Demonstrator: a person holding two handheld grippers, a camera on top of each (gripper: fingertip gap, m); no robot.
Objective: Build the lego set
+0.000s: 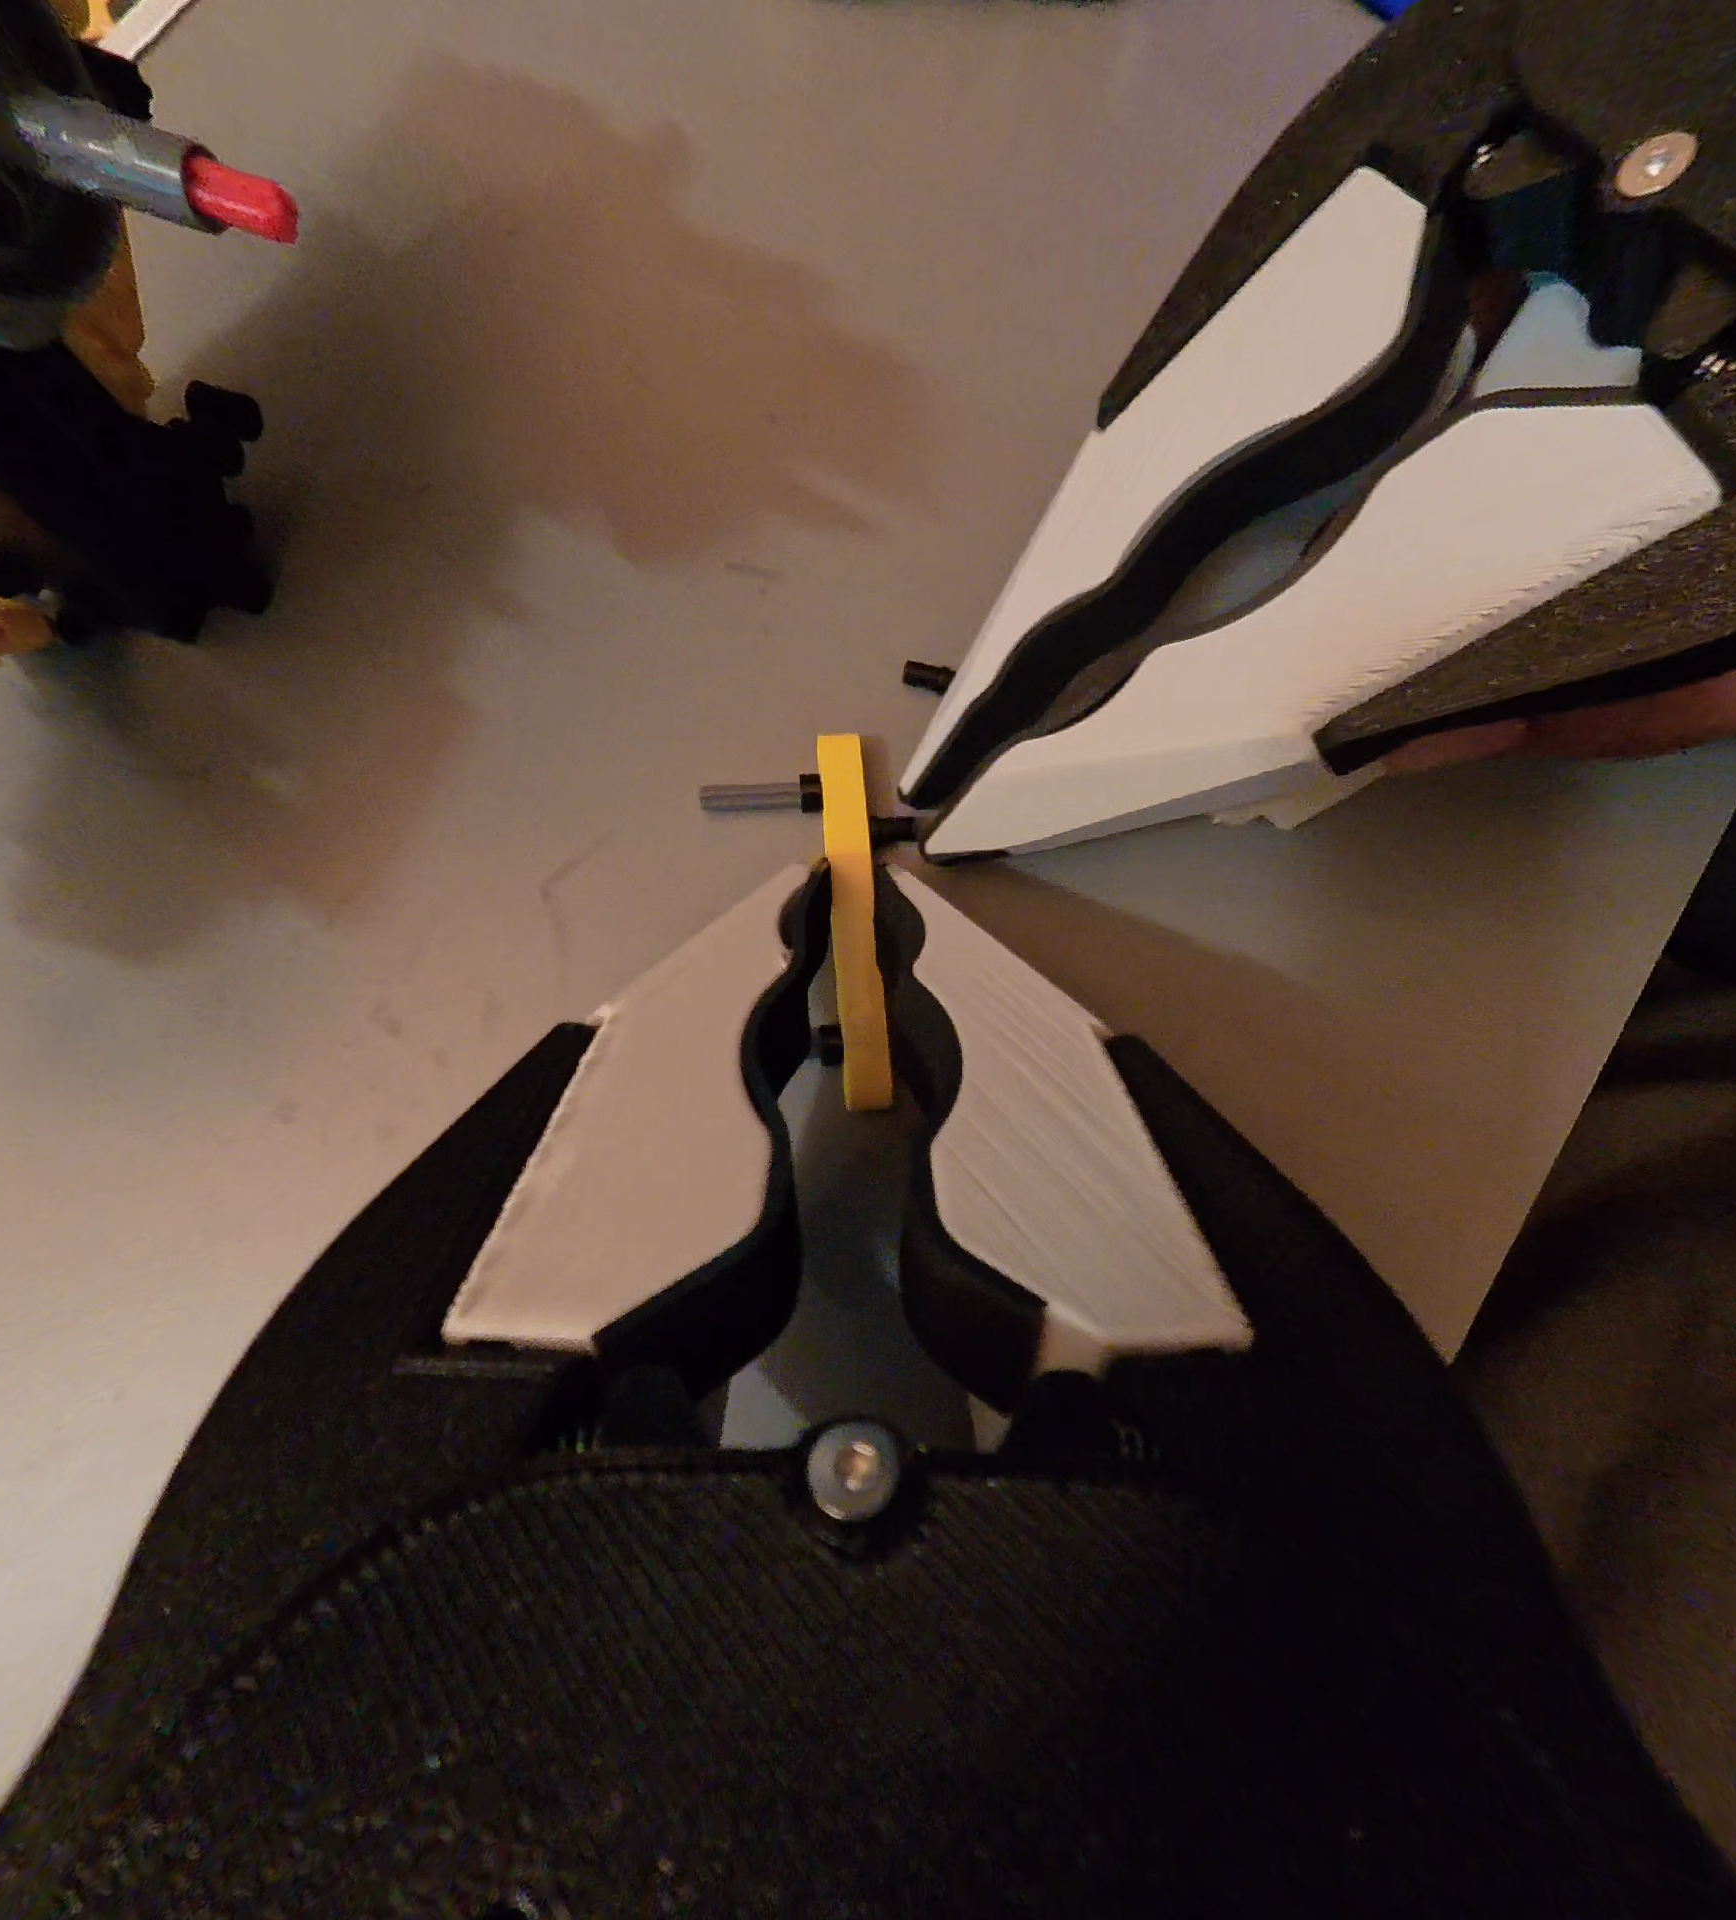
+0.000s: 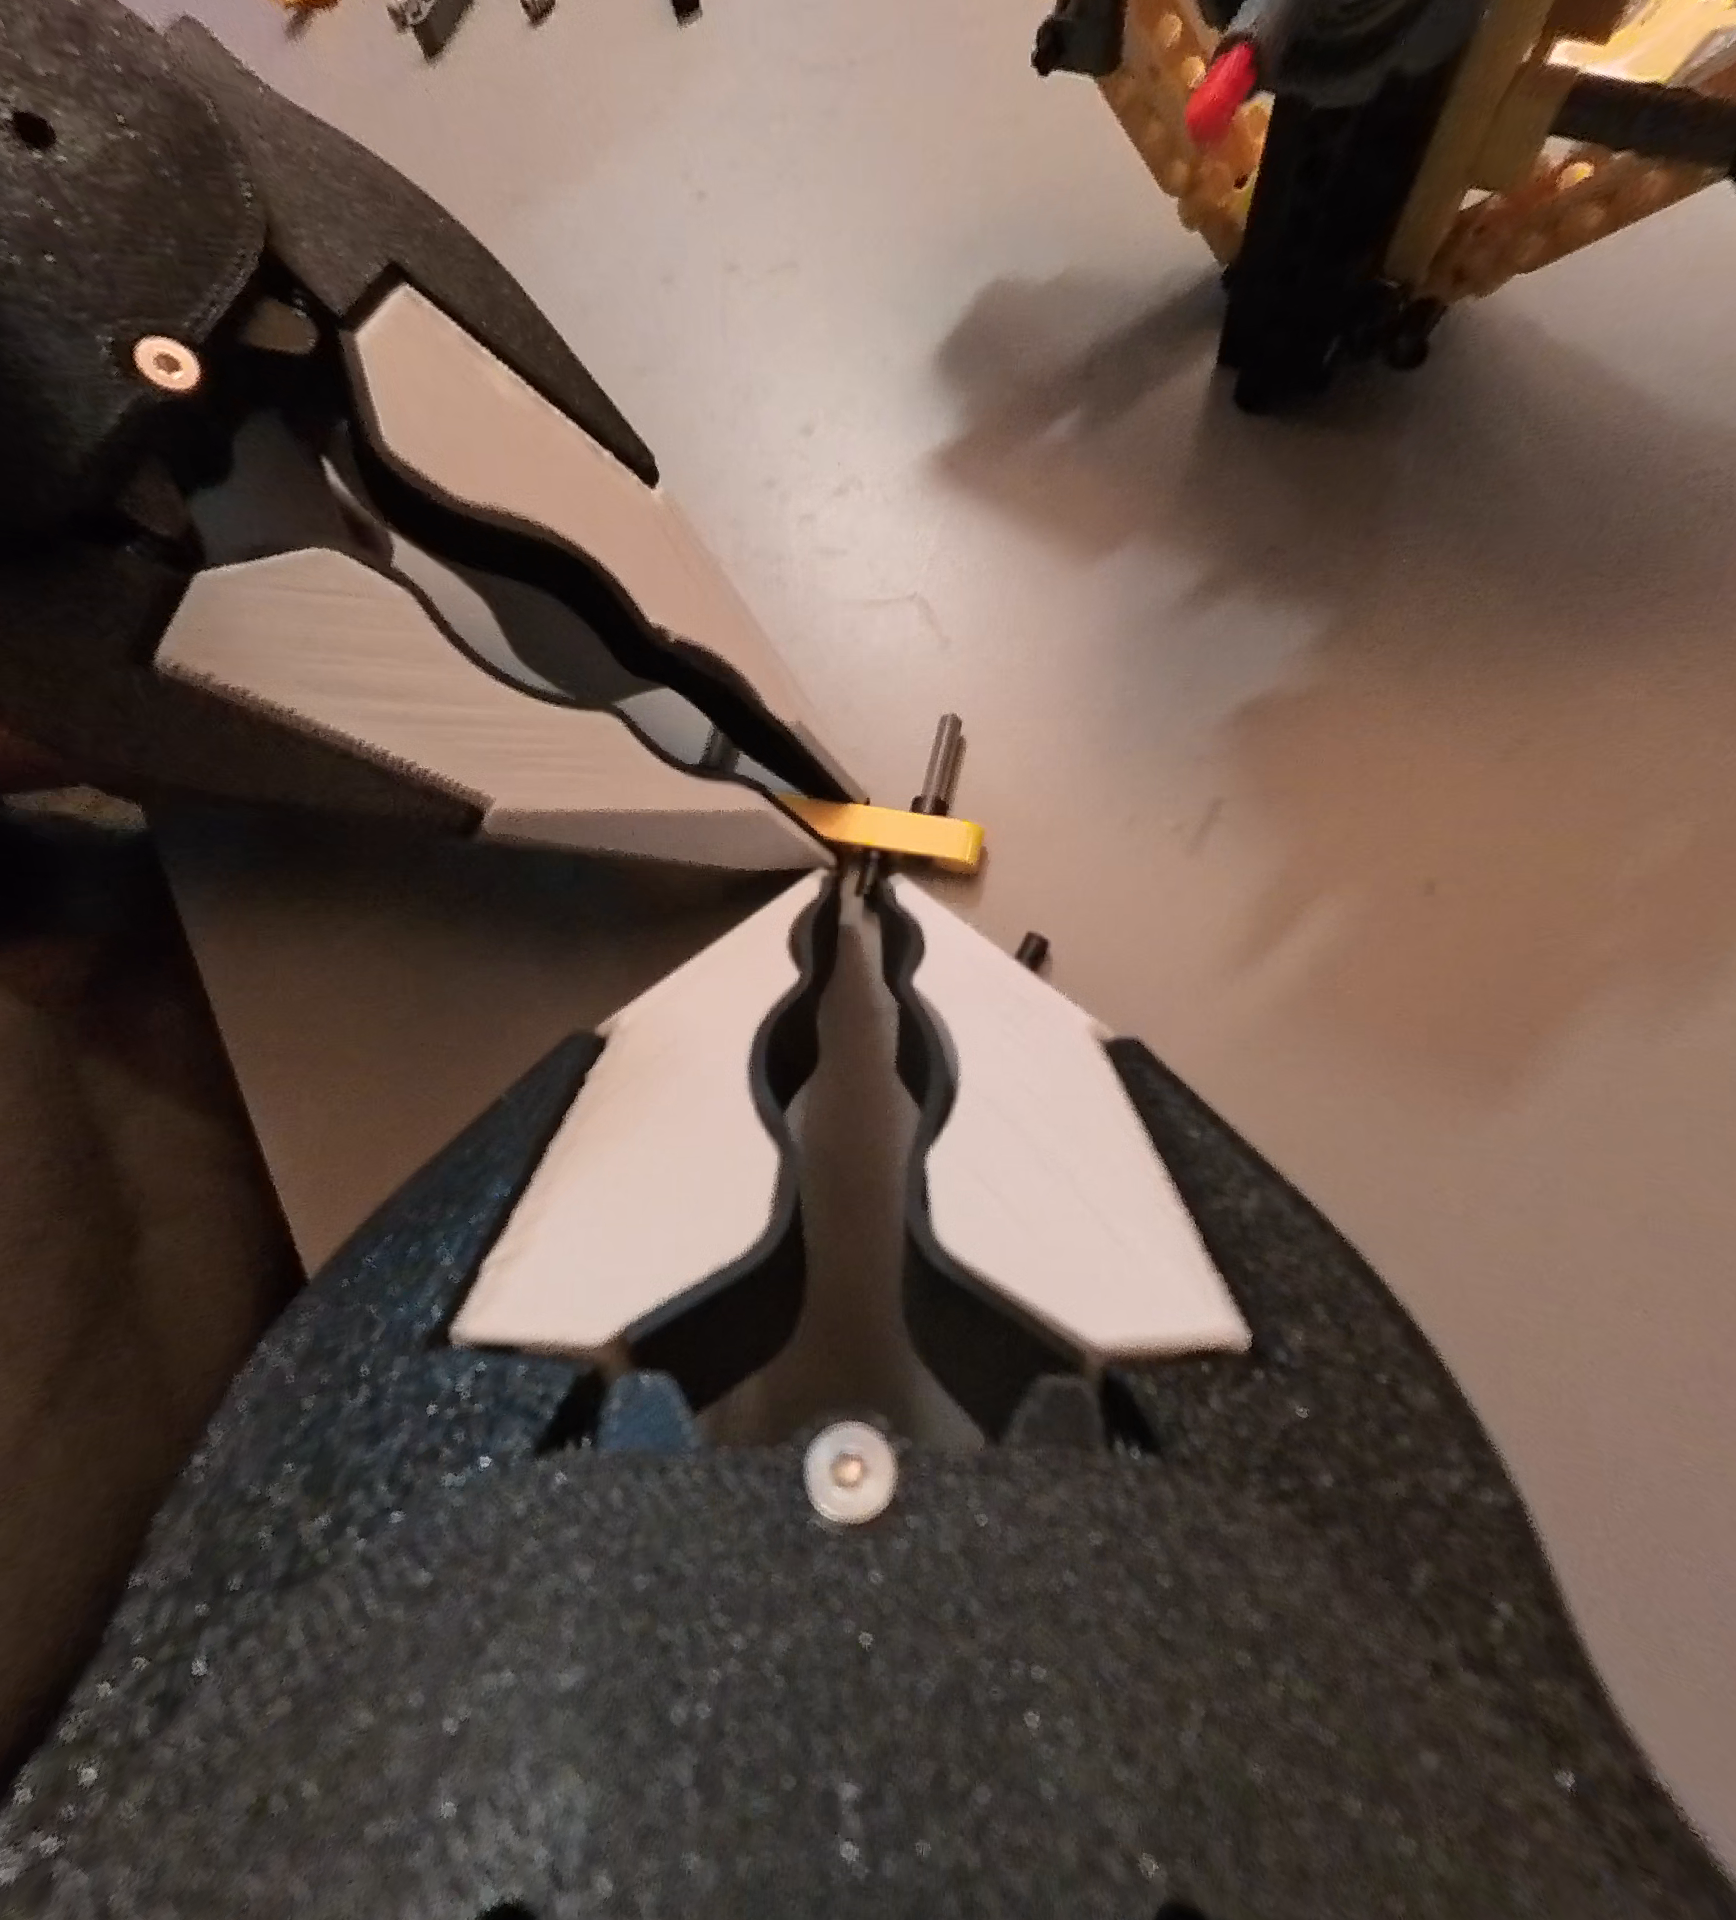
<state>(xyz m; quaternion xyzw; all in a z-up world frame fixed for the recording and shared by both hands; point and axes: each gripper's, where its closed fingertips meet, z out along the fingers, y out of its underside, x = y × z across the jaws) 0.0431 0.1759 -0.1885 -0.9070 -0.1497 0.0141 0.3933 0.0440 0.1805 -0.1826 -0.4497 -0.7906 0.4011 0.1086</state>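
Left wrist view: the left gripper (image 1: 848, 883) is clenched edgewise on a flat yellow plastic perforated beam (image 1: 853, 935), held over the grey table (image 1: 531, 520); right wrist view: the right gripper (image 2: 866, 883) pinches a small black plastic pin (image 2: 864, 871) seated in that beam; a yellow-and-black built model (image 2: 1363, 208) stands well apart.

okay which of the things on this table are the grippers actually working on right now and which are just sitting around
In hand:
- yellow beam, clamped in the left gripper
- black pin in the beam, pinched by the right gripper
- grey axle through the beam

Lying about:
- loose black pin
- yellow and black model
- grey table
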